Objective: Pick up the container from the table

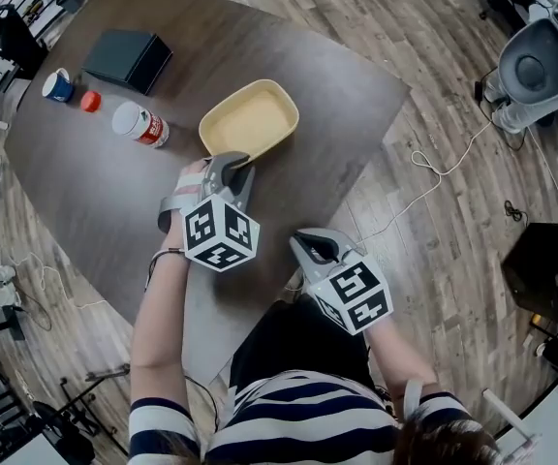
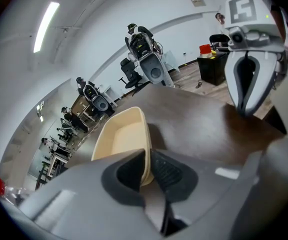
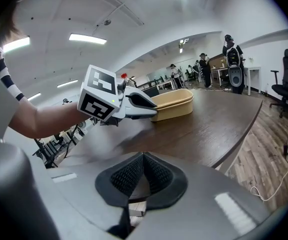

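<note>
The left tool (image 1: 232,163) pinched the near rim of the yellow container (image 1: 250,119) with one jaw inside the wall and one outside, likely because the thin edge gave a firm hold for lifting. The container seemed to sit flat on the brown bench (image 1: 114,201); the left arm reached straight forward; the right tool (image 1: 316,248) waited by the bench edge, jaws together on nothing.

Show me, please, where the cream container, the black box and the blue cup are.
cream container (image 1: 252,119): head view, inner floor.
black box (image 1: 127,60): head view, top face.
blue cup (image 1: 58,85): head view, its middle.
</note>
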